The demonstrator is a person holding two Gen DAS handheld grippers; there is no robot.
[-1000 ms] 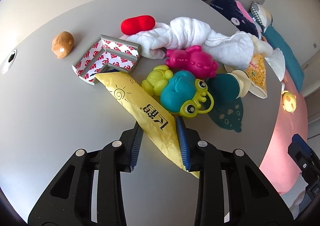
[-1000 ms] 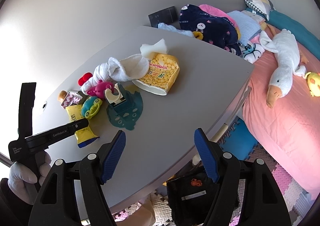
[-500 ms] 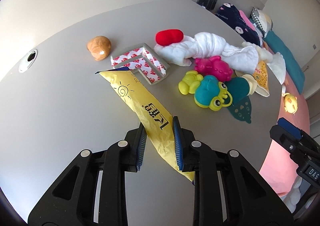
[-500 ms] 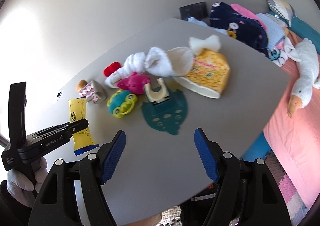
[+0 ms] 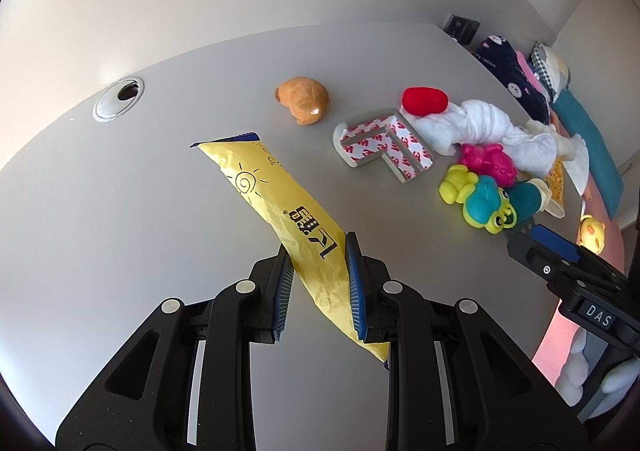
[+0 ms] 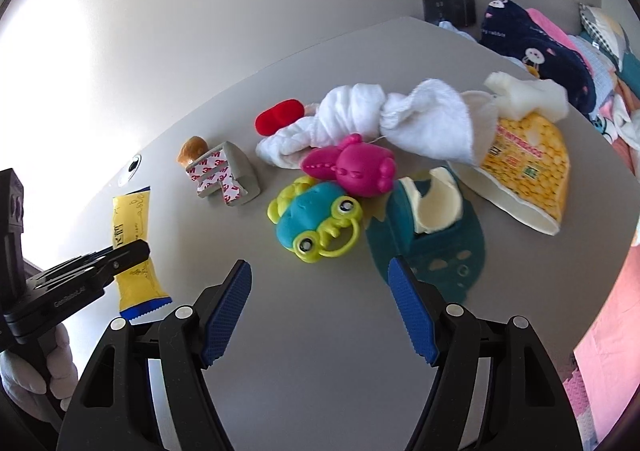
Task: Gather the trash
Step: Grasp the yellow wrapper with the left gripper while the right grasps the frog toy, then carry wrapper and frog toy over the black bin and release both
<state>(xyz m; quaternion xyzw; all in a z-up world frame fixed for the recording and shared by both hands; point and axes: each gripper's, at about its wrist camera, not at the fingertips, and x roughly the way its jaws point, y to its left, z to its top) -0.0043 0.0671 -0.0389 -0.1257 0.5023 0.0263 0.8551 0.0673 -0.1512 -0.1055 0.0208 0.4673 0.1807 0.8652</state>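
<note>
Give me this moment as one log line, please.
left gripper: shut on yellow wrapper, lifted | right gripper: open, empty, above table | toys, corner guard: on table

The grey table (image 6: 320, 331) carries one yellow wrapper (image 5: 288, 211), one taped corner guard (image 6: 224, 179) and one yellow tissue pack (image 6: 528, 167). Toys: one pink figure (image 6: 352, 163), one teal frog (image 6: 316, 219), one red piece (image 6: 278, 119), one brown piece (image 6: 191, 149). One white cloth (image 6: 360, 115) and one teal bib (image 6: 436, 247) complete the count.

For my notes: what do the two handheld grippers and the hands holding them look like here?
Both grippers are matte black plastic with triangular cut-outs and silver pivot screws. The left gripper and right gripper each carry blue ribbed pads on their fingers. White lettering marks the bodies: "DAS" on the right one, an unclear brand name on the left. The left hand wears a white glove. No cables are visible.
</note>
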